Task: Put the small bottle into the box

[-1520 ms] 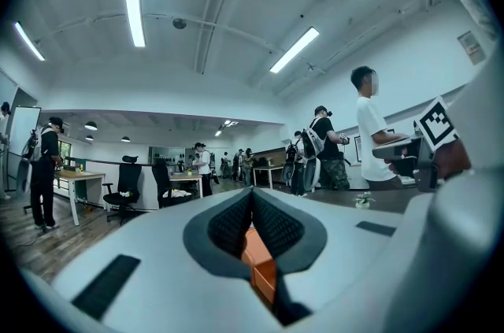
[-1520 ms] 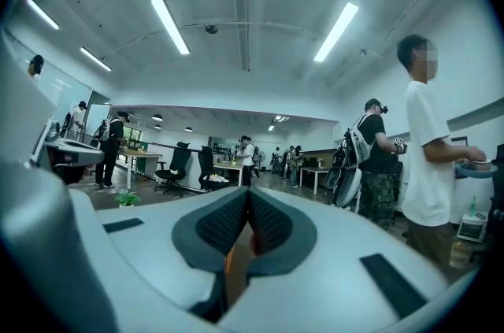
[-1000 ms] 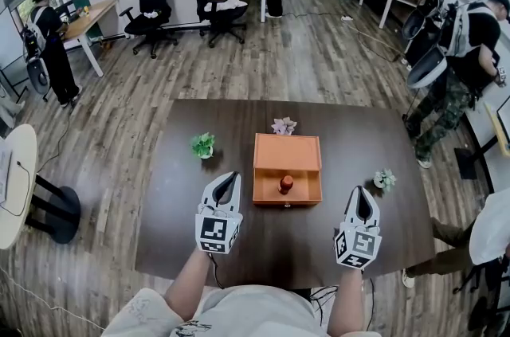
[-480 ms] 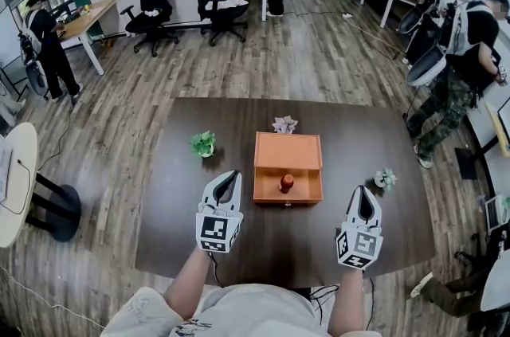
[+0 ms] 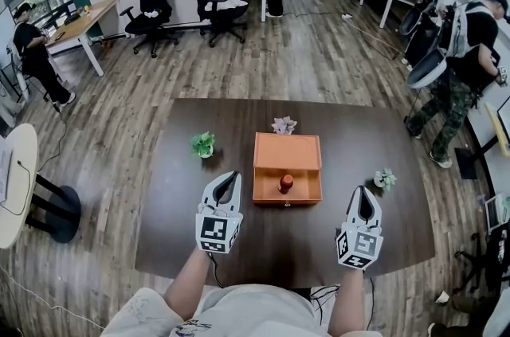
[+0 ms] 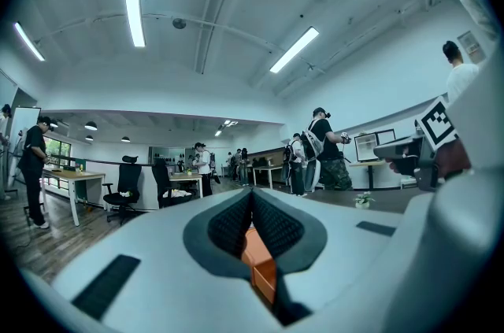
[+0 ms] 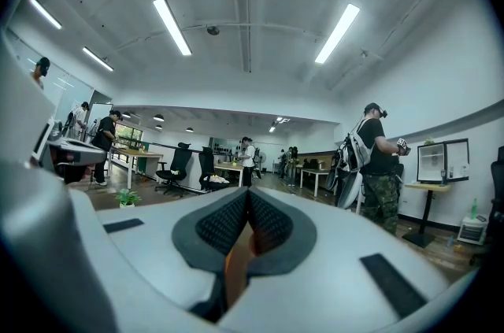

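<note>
Standing at the near edge of the dark bench (image 5: 175, 248), a person is holding a gripper in each hand, both pointing away from the body. The left gripper (image 5: 229, 178) is sitting just to the left of the orange box (image 5: 267, 190). Its jaws are pressing together at the tips with nothing between them, and only a sliver of orange is showing through the gap behind the tips. The right gripper (image 5: 362, 192) is sitting off to the box's right, a little farther from it. Its jaws are likewise meeting at the tips and gripping nothing.

The box is lying open in the middle of the bench, between the two grippers and slightly beyond them, with its lid folding back away from the person. The small bottle (image 5: 285, 184), reddish brown, is standing upright inside the box, near the middle of it.

Three little plants are sitting around the box: a green plant (image 5: 203, 144) to its left, a pale pink plant (image 5: 284, 125) just behind the lid, and a third plant (image 5: 385, 179) to the right, just beyond the right gripper.
</note>
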Action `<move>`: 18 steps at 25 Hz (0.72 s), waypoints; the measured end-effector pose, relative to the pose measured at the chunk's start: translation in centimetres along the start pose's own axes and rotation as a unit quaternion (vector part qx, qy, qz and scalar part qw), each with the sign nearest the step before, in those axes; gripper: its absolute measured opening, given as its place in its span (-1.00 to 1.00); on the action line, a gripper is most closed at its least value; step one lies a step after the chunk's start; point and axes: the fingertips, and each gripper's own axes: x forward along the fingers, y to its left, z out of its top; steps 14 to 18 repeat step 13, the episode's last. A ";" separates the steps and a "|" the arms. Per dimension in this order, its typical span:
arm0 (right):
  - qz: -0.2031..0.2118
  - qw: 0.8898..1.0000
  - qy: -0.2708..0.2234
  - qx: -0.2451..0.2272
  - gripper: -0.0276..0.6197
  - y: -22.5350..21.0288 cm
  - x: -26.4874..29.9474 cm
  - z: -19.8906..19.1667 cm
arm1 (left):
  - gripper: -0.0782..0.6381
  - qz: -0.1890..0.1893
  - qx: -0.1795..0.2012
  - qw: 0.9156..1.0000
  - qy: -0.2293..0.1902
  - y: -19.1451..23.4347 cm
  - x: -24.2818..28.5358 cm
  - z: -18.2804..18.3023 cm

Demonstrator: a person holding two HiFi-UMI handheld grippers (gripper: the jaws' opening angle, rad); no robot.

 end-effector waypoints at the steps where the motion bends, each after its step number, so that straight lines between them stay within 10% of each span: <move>1: 0.000 1.000 0.000 0.000 -0.91 0.0 0.0 0.0 | -0.78 0.000 -0.001 1.000 0.000 0.0 0.0 0.0; 18: 0.002 1.000 0.005 0.000 -0.91 0.1 -0.1 -0.2 | -0.78 -0.001 -0.004 1.000 0.008 -0.2 0.0 -0.2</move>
